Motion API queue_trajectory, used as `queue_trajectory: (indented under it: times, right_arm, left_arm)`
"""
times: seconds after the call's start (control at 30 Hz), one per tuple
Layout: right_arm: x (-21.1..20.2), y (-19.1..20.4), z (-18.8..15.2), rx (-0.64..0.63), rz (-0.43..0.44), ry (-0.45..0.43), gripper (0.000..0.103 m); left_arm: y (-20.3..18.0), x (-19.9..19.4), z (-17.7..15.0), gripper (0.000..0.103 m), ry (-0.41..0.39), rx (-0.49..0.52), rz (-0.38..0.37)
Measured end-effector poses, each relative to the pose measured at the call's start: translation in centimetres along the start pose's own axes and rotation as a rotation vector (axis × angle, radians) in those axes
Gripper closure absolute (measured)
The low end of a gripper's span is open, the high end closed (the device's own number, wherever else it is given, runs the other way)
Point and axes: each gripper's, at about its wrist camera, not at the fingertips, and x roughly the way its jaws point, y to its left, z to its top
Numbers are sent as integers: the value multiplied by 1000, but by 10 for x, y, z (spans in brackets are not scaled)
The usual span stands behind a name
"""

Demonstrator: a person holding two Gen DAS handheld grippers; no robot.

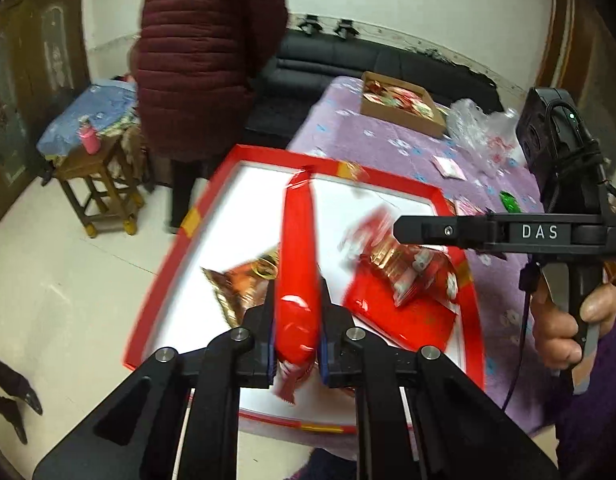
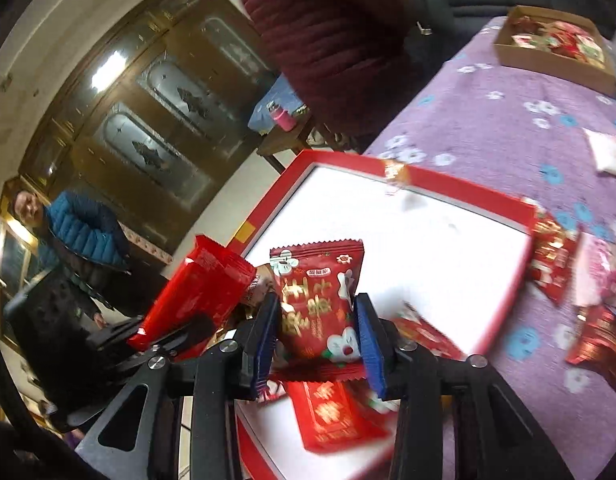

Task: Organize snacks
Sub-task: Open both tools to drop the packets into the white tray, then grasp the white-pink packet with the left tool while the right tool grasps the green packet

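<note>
I tilt my left gripper (image 1: 296, 320) downward over the red tray (image 1: 212, 196), which lies at the near corner of the purple bed cover (image 1: 407, 148). Its jaws are clamped on a red sausage stick (image 1: 298, 248). The stick's long axis runs straight out along my fingers, its far tip reaching toward the tray's far rim and its crimped end poking back between the pads.

My right gripper (image 2: 317, 322) also angles down over the same tray (image 2: 459, 184). Its blue pads (image 2: 367, 344) squeeze the lower half of a red snack packet (image 2: 315, 292), which stands upright with its serrated top edge pointing away from me. In the left view my right hand (image 1: 567, 328) wraps the black handle, over the tray's right edge.

More red packets (image 1: 403, 292) lie inside the tray by its right rim; they are blurred, so I cannot tell how many. A cardboard box (image 1: 403, 116) of snacks sits at the cover's far edge.
</note>
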Motion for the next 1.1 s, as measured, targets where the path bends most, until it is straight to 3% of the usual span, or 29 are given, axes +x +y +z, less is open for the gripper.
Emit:
queue_trajectory:
  times: [0.07,0.13,0.2,0.4,0.6,0.67,0.73,0.8,0.93,1.0,1.1]
  right_arm:
    - [-2,2,4,11,21,-15,61]
    - [-17,-5,6,24,41,-65,47]
    - [-29,-14,10,20,4,-132,47]
    - [-108,-103,13,155,-186,-301,43]
    - [-178,-213,-10,406,-277,-474,38]
    - [-185,-238,-13,495,-301,-455,38]
    - [-189,-248,-15,523,-266,-465,38]
    - [-191,-256,-19,560,-228,-466,38]
    - [-196,-265,-21,573,-236,-460,38]
    - [-196,-272,-23,588,-212,-451,38]
    - [-191,-273,-21,583,-260,-439,38]
  left_arm:
    - [0,-4,2,78,-14,5,32]
    - [-3,-8,4,41,-43,16,67]
    - [-10,-14,6,25,-79,31,67]
    - [-55,-10,19,25,-89,148,-7]
    - [-120,13,41,25,-60,319,-35]
    - [-139,29,57,25,-45,355,-51]
    - [-153,48,73,25,-21,370,-65]
    - [-164,72,93,25,27,357,-78]
    - [-187,127,131,25,140,318,-103]
    - [-195,144,144,25,152,321,-97]
    - [-211,168,161,25,155,342,-72]
